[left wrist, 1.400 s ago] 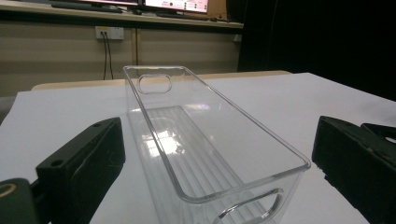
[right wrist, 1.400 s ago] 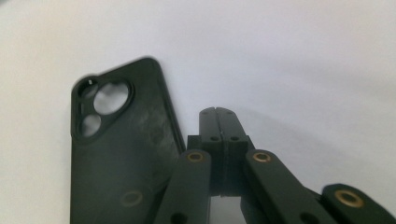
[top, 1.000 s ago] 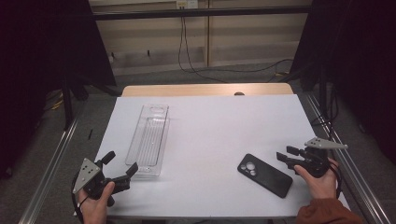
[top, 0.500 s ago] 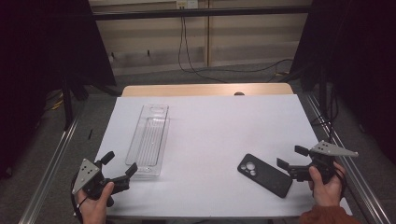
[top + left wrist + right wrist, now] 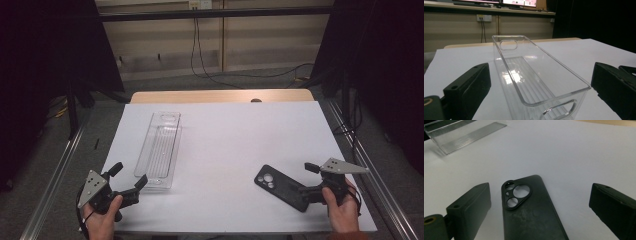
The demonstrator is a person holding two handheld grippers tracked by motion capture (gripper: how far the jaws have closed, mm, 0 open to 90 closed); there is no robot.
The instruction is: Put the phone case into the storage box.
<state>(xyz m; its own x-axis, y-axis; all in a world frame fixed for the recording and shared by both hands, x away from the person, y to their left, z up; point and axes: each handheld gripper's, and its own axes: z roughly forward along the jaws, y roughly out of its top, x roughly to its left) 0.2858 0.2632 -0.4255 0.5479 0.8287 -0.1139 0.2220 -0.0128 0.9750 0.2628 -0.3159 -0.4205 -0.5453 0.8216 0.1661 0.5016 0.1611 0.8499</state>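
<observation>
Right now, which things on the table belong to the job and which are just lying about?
In the job:
- black phone case, flat between the open right tongs, pads clear of it
- clear plastic bin, its near end between the open left tongs

Lying about:
- white sheet over the table
- cables on the back wall

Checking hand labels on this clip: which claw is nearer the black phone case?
Right. The right claw stands open at the phone case, its near end between the jaws. The left claw sits across the table by the clear bin.
</observation>
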